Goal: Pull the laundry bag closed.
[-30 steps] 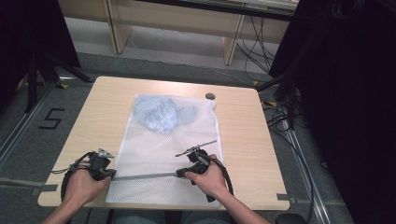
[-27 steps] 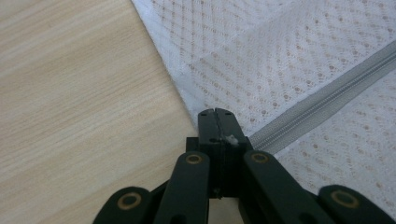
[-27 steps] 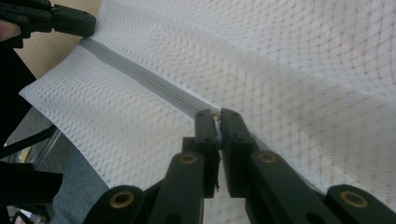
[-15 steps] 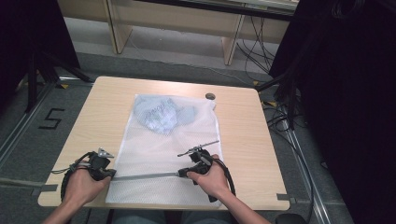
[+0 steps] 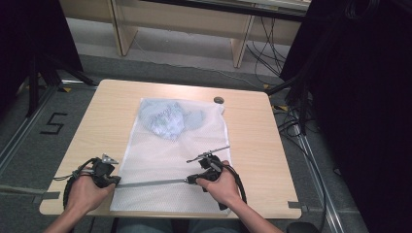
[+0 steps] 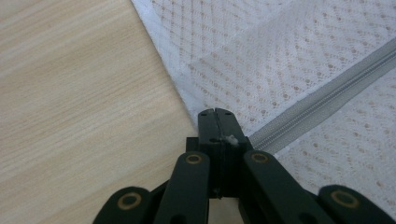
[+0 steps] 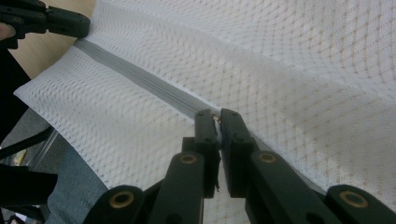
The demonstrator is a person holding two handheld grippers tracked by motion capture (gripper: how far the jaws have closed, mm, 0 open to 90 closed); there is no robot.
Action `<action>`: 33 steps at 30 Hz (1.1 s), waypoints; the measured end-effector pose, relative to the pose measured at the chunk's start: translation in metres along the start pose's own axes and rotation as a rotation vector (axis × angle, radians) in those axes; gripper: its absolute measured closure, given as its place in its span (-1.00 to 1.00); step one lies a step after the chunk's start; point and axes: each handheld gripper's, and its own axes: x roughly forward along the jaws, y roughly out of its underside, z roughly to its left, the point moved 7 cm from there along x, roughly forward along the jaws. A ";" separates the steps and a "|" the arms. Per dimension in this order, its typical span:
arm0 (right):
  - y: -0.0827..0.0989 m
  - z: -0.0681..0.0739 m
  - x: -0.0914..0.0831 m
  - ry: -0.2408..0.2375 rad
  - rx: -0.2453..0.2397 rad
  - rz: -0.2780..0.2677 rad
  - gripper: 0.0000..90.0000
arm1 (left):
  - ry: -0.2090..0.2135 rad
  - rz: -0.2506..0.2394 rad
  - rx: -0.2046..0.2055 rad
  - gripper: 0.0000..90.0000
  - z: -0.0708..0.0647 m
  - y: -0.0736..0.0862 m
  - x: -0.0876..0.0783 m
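A white mesh bag (image 5: 175, 160) lies flat on the wooden table (image 5: 107, 111), with a light blue garment (image 5: 167, 119) inside its far end. A grey zipper (image 5: 150, 183) runs across the bag's near end. My left gripper (image 5: 115, 182) is shut on the bag's left edge at the zipper's end; up close its jaws (image 6: 215, 112) meet where the zipper (image 6: 322, 100) stops. My right gripper (image 5: 190, 179) is shut on the zipper pull, and a small metal bit shows between its jaws (image 7: 217, 114). The zipper (image 7: 140, 77) stretches from them to the left gripper (image 7: 46, 21).
A small dark round object (image 5: 218, 100) sits near the table's far edge, beside the bag's far right corner. Dark stands and cables (image 5: 296, 121) are on the floor to the right. A person's hands hold both grippers at the table's near edge.
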 end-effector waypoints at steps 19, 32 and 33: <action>0.003 -0.006 -0.005 0.004 0.030 0.002 0.93 | 0.004 -0.009 -0.014 1.00 0.000 -0.001 0.001; 0.005 -0.009 -0.009 0.010 0.039 0.007 0.93 | 0.007 0.002 0.002 1.00 0.000 0.000 0.000; 0.005 -0.009 -0.009 0.010 0.039 0.007 0.93 | 0.006 0.001 0.003 1.00 0.000 0.000 0.000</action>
